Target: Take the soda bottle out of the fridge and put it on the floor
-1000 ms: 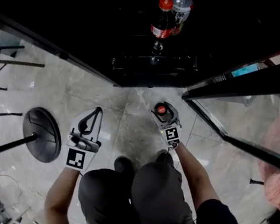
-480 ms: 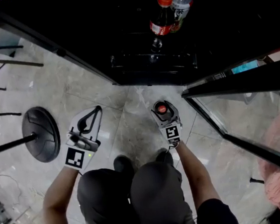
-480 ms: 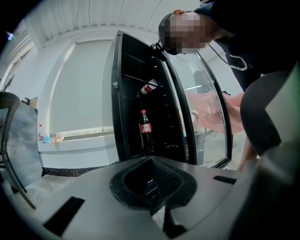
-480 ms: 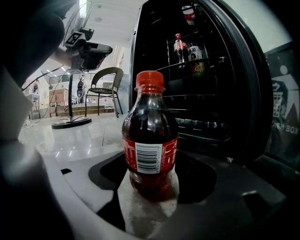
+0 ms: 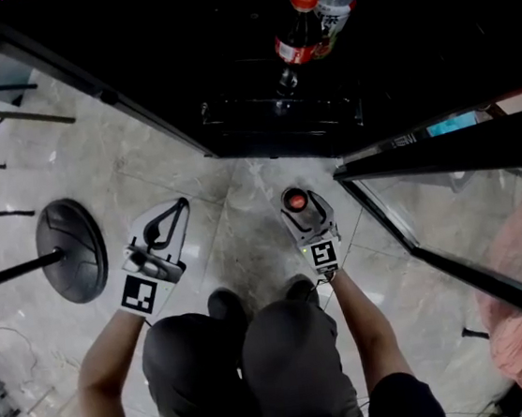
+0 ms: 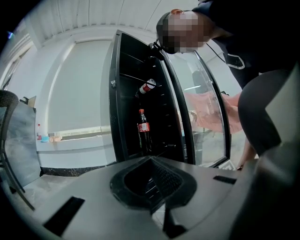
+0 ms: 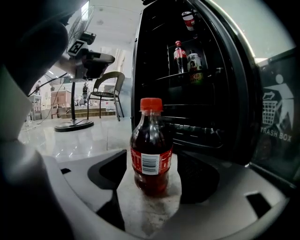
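On the pale marble floor (image 5: 247, 252), just in front of the open fridge (image 5: 279, 120), the soda bottle (image 7: 151, 152) is standing upright on its own base, red cap up and dark cola inside, so the setting-down part of the task is looking done. The right gripper (image 5: 299, 204) is sitting low around it with a jaw on either side. Those jaws have just been opening and are now standing wide, with the bottle between them but a gap showing on each side in the right gripper view, so the pads are no longer pressing on it. That spread is probably there so the gripper can back away without brushing the label and tipping the bottle. It is lying nearly level and close to the floor, which suits a low release rather than a drop. The left gripper (image 5: 181, 206) is hanging off to the side over bare floor, well apart from the bottle, with its jaws drawn together on nothing. It seems to be simply kept out of the way. Farther out, the fridge's glass door (image 5: 453, 236) is standing swung open at the person's right, likely left so for the reach inside. On a dark shelf within, a second cola bottle (image 5: 294, 33) and a clear bottle with a white cap (image 5: 332, 7) are remaining just beside each other. Off to the left, the round black base of a standing fan (image 5: 71, 250) is resting on the floor, well clear of the work.
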A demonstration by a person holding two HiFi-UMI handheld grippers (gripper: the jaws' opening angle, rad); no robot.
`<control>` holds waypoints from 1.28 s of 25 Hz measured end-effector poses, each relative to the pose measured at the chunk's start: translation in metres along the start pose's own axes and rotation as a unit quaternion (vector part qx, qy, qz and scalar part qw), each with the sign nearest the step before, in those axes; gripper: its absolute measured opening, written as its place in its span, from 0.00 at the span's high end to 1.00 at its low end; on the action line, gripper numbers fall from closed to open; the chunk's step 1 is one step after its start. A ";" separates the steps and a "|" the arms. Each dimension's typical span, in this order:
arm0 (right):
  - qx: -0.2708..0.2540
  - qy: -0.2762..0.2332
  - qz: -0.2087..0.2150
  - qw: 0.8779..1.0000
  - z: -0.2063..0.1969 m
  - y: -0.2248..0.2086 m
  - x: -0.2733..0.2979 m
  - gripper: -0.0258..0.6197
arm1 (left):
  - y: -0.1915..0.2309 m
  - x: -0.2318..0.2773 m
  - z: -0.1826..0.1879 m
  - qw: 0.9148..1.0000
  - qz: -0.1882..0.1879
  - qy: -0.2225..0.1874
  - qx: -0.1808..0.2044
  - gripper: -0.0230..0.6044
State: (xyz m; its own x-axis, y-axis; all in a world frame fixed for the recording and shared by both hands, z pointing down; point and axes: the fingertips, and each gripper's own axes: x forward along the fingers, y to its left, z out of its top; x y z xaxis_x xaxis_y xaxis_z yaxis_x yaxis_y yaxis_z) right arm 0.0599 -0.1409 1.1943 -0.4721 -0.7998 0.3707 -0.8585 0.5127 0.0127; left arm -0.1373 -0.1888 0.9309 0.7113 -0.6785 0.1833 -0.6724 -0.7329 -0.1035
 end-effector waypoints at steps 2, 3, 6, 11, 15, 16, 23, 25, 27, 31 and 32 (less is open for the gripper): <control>-0.006 -0.003 0.002 1.000 0.007 -0.001 -0.007 0.43 | 0.000 0.000 0.002 1.000 -0.001 -0.003 -0.001 0.93; -0.009 -0.005 0.002 1.000 0.011 -0.002 -0.010 0.43 | 0.000 0.001 0.003 1.000 -0.001 -0.004 -0.001 0.93; -0.017 -0.008 0.002 1.000 0.023 -0.006 -0.023 0.43 | -0.002 0.000 0.004 1.000 -0.003 -0.003 -0.001 0.93; -0.012 -0.023 0.001 1.000 0.056 -0.008 -0.042 0.43 | -0.004 -0.001 0.013 1.000 -0.007 -0.006 -0.008 0.93; -0.017 -0.043 0.011 0.999 0.085 -0.007 -0.053 0.46 | -0.002 -0.001 0.019 1.000 -0.006 -0.005 -0.012 0.93; -0.015 -0.049 0.011 0.999 0.093 -0.008 -0.054 0.48 | -0.001 0.000 0.020 1.000 -0.005 -0.005 -0.011 0.93; -0.014 -0.061 0.015 0.998 0.151 -0.015 -0.079 0.59 | 0.001 -0.004 0.049 1.000 -0.005 -0.002 -0.017 0.93; -0.010 -0.060 0.018 0.998 0.173 -0.015 -0.086 0.60 | 0.004 -0.006 0.063 1.000 -0.005 -0.002 -0.017 0.93; -0.007 -0.057 0.019 0.998 0.194 -0.016 -0.094 0.63 | 0.007 -0.008 0.079 1.000 0.000 0.000 -0.019 0.93; 0.005 -0.050 0.019 0.999 0.234 -0.016 -0.113 0.70 | 0.008 -0.014 0.111 1.000 0.009 0.006 -0.026 0.93; 0.006 -0.052 0.018 0.998 0.247 -0.016 -0.118 0.74 | 0.007 -0.017 0.119 1.000 0.009 0.009 -0.027 0.93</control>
State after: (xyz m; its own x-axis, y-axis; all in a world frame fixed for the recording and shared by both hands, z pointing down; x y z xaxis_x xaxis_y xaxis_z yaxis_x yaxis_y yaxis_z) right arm 0.0798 -0.1320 0.9206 -0.5199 -0.8099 0.2714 -0.8429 0.5380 -0.0093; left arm -0.1296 -0.1889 0.8103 0.6959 -0.6901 0.1987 -0.6951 -0.7168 -0.0549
